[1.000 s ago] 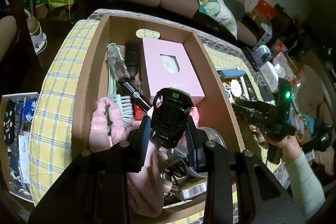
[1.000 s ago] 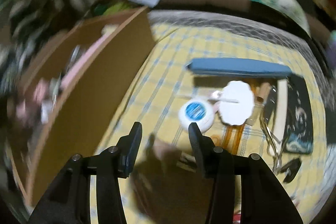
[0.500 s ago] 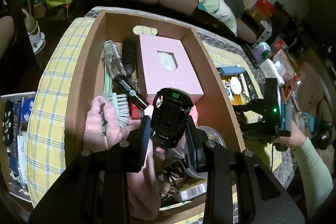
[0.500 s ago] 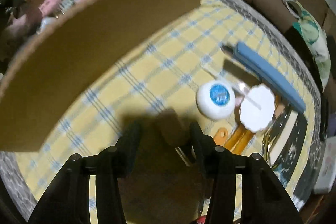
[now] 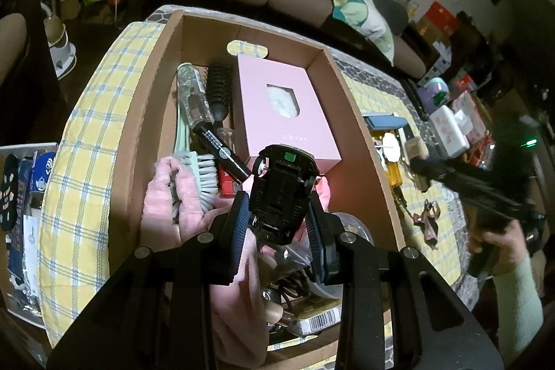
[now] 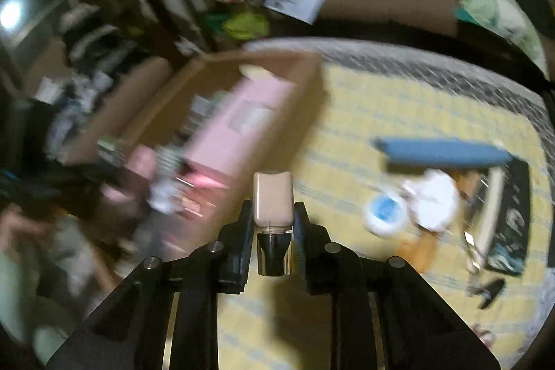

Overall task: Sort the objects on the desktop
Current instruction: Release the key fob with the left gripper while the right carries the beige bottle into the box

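A beige bottle (image 6: 273, 198) is being clamped by the closing right tongs (image 6: 272, 224) above the counter (image 6: 364, 127). It could slip if the grip is not firm. A black device (image 5: 281, 193) is held clenched in the left tongs (image 5: 279, 227) over the cardboard box (image 5: 350, 113), whose crowded contents may block it.

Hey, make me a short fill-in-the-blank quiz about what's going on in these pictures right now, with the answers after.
1. The left gripper holds a black gadget over the cardboard ____.
2. The large box lying inside the carton is ____ in colour.
3. The right gripper is closing on a beige bottle that has a ____ cap.

Answers: carton; pink; black
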`<state>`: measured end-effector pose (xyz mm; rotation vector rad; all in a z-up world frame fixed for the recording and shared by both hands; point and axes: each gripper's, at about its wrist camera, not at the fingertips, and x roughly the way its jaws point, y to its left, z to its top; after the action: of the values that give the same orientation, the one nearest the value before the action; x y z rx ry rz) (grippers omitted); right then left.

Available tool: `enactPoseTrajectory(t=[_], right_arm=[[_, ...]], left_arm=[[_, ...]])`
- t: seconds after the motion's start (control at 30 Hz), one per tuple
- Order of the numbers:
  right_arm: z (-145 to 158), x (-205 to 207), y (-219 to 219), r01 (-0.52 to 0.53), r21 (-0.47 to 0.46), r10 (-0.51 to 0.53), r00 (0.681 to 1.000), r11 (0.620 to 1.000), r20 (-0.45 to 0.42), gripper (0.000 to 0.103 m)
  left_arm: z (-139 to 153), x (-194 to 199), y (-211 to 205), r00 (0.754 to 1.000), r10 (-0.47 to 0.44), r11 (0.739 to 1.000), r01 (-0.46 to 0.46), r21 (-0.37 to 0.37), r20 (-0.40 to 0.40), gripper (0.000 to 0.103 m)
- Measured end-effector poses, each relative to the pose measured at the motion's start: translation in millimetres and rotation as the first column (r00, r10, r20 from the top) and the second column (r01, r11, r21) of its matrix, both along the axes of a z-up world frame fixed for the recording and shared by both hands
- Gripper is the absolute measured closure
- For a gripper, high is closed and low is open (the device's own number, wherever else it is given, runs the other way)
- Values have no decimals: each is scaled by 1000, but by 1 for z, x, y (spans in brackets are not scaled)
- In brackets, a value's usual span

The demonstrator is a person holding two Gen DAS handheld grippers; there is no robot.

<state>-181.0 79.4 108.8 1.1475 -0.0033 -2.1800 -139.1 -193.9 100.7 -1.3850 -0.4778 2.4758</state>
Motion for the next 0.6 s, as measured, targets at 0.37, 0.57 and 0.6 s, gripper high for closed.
enactPoseTrajectory(t=[0.37,0.57,0.6], right_arm=[[-25,-3,-99,-12,162,6,999,987,38,81],[-21,3,-104,44,230,-40,999,972,-21,69],[-18,5,-103,53,229,-47,998,972,-30,67]], left_arm=[[-11,-6,0,1000,6,1000,-6,14,28,73],[-21,-15,8,999,-30,999,29,28,45,75],[-24,-17,10,998,-25,999,24,25,54,72]])
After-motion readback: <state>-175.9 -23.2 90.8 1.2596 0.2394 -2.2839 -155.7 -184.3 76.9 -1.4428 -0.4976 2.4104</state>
